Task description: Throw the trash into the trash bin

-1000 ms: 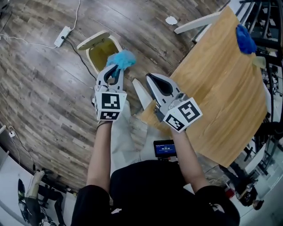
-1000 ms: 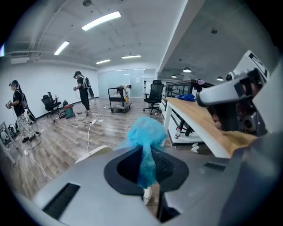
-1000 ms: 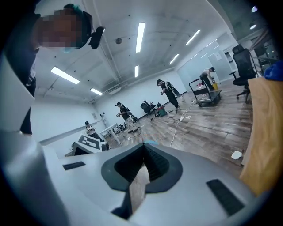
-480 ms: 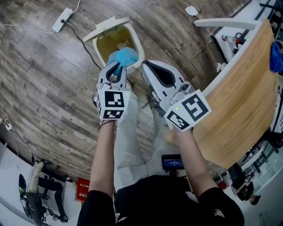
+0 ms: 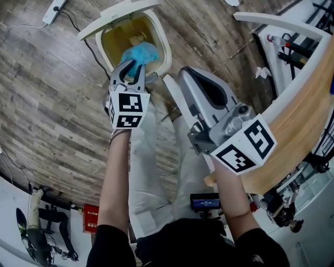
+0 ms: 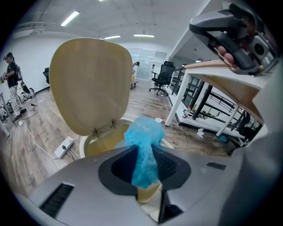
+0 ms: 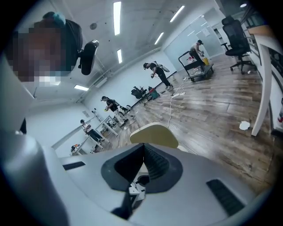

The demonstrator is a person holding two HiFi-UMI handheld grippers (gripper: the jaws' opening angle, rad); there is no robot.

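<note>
A cream trash bin point(image 5: 164, 40) stands on the wood floor with its lid point(image 5: 112, 14) swung up. My left gripper point(image 5: 133, 65) hangs just over the bin's near rim. A crumpled blue wad of trash point(image 5: 140, 53) is pinched between its pads over the opening, and the jaws are opening. In the left gripper view the blue wad point(image 6: 143, 148) sticks up between the jaws in front of the raised lid point(image 6: 90, 84). My right gripper point(image 5: 182, 73) is shut and holds nothing, to the right of the bin; the right gripper view shows the lid point(image 7: 154, 134) beyond it.
A wooden table point(image 5: 308, 125) with white legs point(image 5: 271, 23) runs along the right edge. A power strip point(image 5: 55, 6) and its cable lie on the floor at top left. A white paper scrap point(image 7: 244, 126) lies on the floor. People and office chairs are in the background.
Both grippers have sunk toward the bin. The blue wad now hangs over the bin's opening, still between the left jaws. The bin has grown larger in view.
</note>
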